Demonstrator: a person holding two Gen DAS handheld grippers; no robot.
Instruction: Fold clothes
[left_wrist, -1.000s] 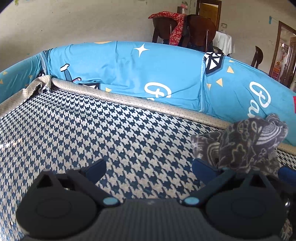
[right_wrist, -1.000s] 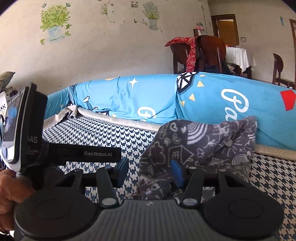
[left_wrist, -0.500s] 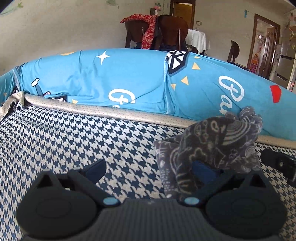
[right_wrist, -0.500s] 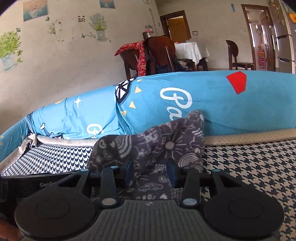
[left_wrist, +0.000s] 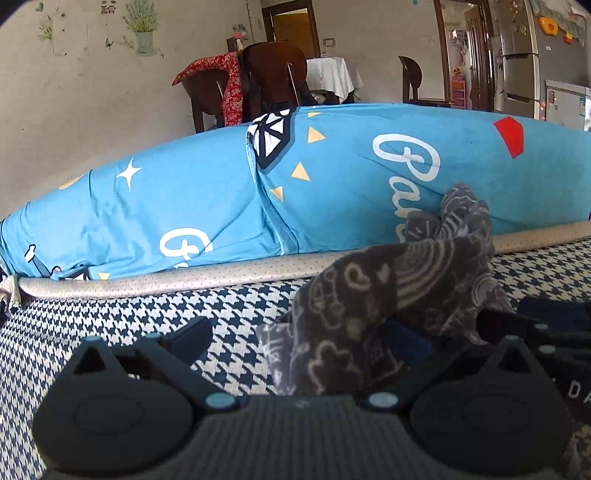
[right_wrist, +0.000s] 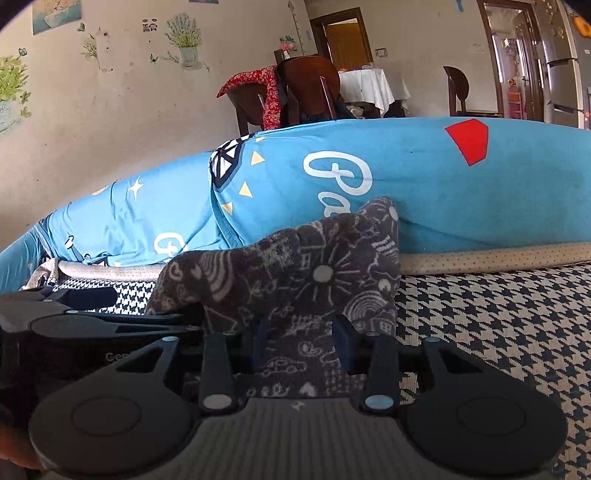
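A dark grey garment with white doodle print (left_wrist: 388, 291) lies bunched on the houndstooth sofa seat (left_wrist: 110, 321). My left gripper (left_wrist: 295, 339) is open; its left finger is bare over the seat, its right finger is under the garment's edge. In the right wrist view the garment (right_wrist: 295, 273) lies between and over my right gripper (right_wrist: 301, 343), whose jaws stand partly apart around the cloth, not pinching it. The left gripper's body (right_wrist: 74, 325) shows at the left of the right wrist view.
A blue printed cover (left_wrist: 332, 184) drapes the sofa back behind the beige piping (left_wrist: 184, 280). Chairs with a red cloth (left_wrist: 229, 81), a white-clothed table and a fridge (left_wrist: 524, 70) stand far behind.
Both grippers have swung right along the seat. The garment now sits further in front of the left gripper, over its right finger. The right jaws stay about the same width around the cloth.
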